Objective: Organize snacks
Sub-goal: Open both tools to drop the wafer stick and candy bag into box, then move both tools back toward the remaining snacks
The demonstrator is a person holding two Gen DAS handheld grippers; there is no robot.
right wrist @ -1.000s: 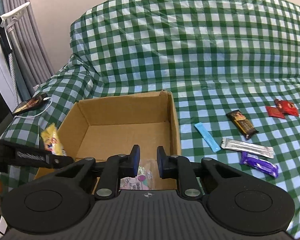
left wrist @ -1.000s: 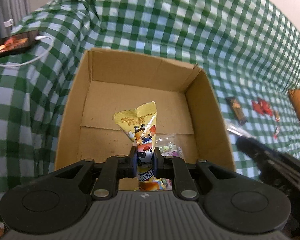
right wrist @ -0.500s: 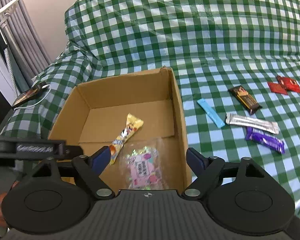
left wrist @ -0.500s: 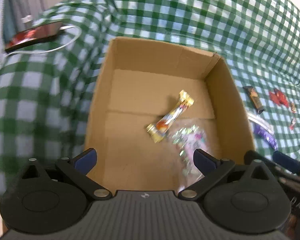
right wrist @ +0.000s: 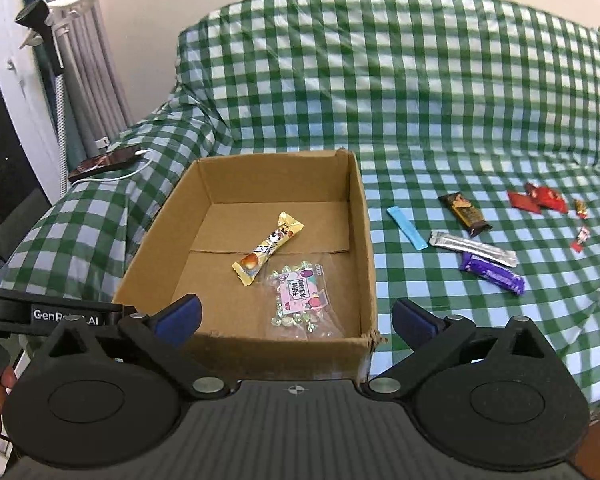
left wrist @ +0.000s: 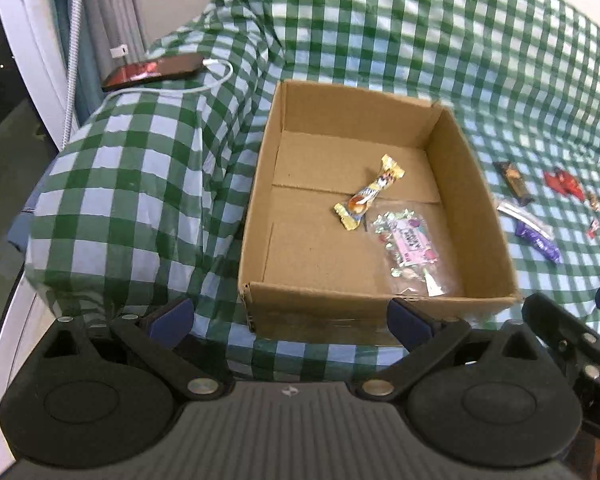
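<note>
left claw (left wrist: 288,320): now spread wide, empty | yellow snack (left wrist: 368,198): released, lying in box (left wrist: 256,216) ahead | right claw (right wrist: 296,320): wide, empty | next: purple bar (right wrist: 492,274), front-right

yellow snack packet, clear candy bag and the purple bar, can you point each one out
yellow snack packet (right wrist: 267,254), right wrist view, middle of the wrapper.
clear candy bag (right wrist: 301,300), right wrist view, on its pink label.
purple bar (right wrist: 493,279), right wrist view, middle of the wrapper.
</note>
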